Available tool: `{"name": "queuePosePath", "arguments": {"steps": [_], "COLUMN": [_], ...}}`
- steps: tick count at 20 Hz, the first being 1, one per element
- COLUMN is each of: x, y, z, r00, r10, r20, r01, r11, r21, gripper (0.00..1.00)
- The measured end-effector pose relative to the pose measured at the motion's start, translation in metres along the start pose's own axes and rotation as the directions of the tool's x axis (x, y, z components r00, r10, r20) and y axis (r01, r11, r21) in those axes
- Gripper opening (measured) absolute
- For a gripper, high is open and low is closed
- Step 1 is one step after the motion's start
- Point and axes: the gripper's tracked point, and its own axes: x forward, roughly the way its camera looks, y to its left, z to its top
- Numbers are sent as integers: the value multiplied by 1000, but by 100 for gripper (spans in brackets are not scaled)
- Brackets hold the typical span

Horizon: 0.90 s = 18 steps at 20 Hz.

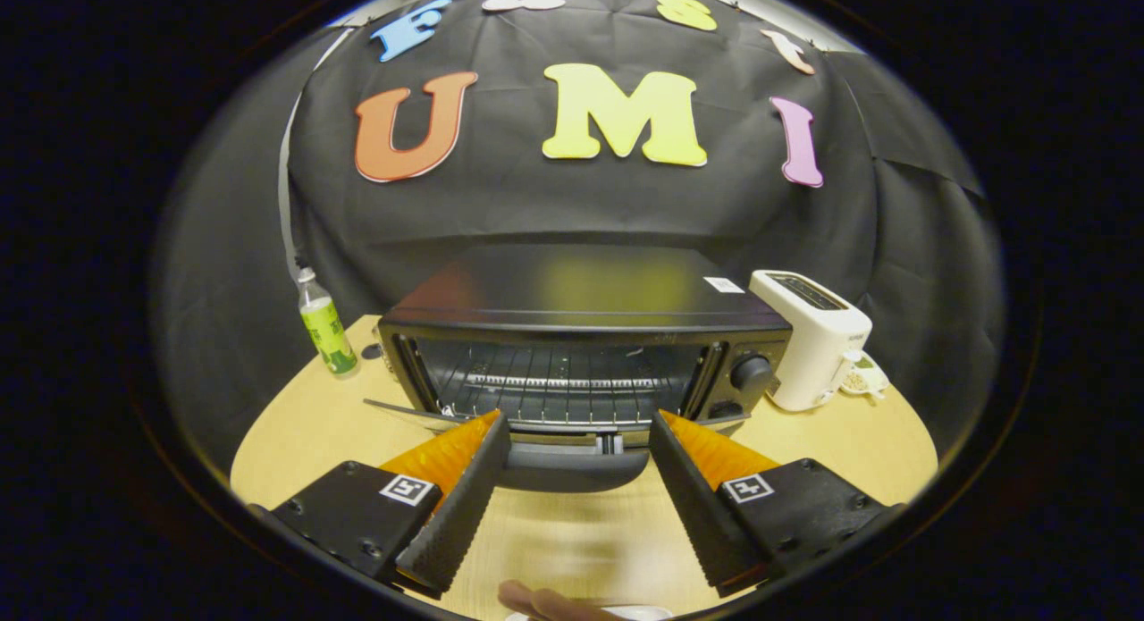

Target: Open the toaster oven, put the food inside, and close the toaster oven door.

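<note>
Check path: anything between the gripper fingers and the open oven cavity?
Nothing visible blocks it. The gripper is open, fingers flanking the lowered door's handle; the toaster oven cavity just beyond shows bare rack. Bottle and toaster stand aside.

Lighting, as I read it: even overhead light, moderately bright. Glare: soft yellow and orange reflections on the glossy black toaster oven top (581,290). Shadow: dim beyond the round light wooden table (286,433), toward 9 and 3 o'clock. Distortion: strong fisheye bending at the rim. Blur: smeared patch at 6 o'clock, between my gripper (579,424) and its spread fingers.
</note>
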Motion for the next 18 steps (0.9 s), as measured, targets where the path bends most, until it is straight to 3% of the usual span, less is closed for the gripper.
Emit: {"name": "queuePosePath", "arguments": {"steps": [11,18], "x": [-22,-23], "y": [1,4], "z": [-69,-111], "r00": [1000,993], "r10": [-6,26], "r20": [-16,-114], "r01": [6,-29], "r11": [999,999], "r21": [-41,-29], "gripper": [100,100]}}
